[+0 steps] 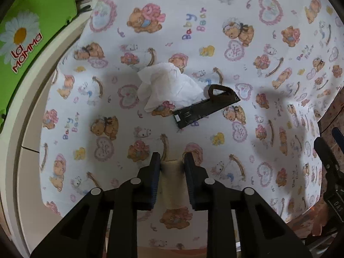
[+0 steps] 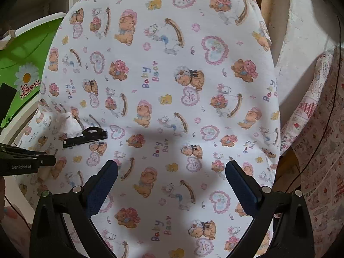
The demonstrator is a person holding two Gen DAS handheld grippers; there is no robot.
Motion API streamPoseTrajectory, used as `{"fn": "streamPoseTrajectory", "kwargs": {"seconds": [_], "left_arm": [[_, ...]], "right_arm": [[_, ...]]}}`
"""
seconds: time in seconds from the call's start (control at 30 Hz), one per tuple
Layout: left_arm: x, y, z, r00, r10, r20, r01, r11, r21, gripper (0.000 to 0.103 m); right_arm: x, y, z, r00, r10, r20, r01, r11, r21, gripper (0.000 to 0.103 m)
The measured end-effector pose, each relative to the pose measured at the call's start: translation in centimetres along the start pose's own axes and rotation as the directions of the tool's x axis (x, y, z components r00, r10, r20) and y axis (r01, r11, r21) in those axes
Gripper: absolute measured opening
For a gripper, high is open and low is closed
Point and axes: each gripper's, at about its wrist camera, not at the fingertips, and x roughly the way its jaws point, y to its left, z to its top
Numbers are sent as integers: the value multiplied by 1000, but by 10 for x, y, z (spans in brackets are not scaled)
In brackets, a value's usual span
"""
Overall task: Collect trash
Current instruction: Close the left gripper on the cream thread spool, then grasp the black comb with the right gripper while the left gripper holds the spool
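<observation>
Trash is in three pieces on the cloth-covered table. Nearest, a beige scrap, soft and flat like paper or cardboard, sits between the jaws of the left gripper, which are clamped on its two sides; its long axis runs along the fingers, away from the camera. Further out lies a black flat strip, stiff and rectangular, with a loop-shaped part near its far end. Its long axis goes diagonally, from lower left to upper right in the left wrist view. Touching its upper left side is a crumpled white tissue, thin and wrinkled. The tablecloth is white fabric printed with bears and hearts. The right gripper has its jaws wide apart over bare cloth. At the far left stands a green plastic box with a daisy.
</observation>
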Motion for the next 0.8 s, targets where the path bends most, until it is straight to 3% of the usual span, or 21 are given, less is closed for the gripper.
{"fn": "streamPoseTrajectory", "kwargs": {"seconds": [0.1, 0.27, 0.47, 0.57, 0.63, 0.8], "left_arm": [[-9, 1, 1, 999, -34, 22, 34, 999, -12, 22], [-33, 8, 2, 993, -15, 119, 19, 999, -29, 22], [-70, 17, 6, 967, 5, 255, 3, 1000, -30, 22], [-80, 20, 5, 957, 34, 288, -29, 999, -23, 22], [-85, 27, 4, 952, 41, 304, -35, 999, -25, 22], [-82, 44, 6, 957, -51, 286, 79, 993, -85, 22]], "right_arm": [[0, 3, 1, 1000, 4, 4, -4, 1000, -14, 101], [-1, 10, 2, 1000, 16, 10, -15, 1000, -27, 101], [-1, 19, 4, 999, 29, 16, -29, 999, -28, 101], [3, 25, 5, 997, 77, 3, -77, 997, -21, 101], [8, 34, 7, 986, 163, -33, -164, 986, -37, 101], [20, 60, 10, 973, 218, -68, -223, 973, -59, 101]]}}
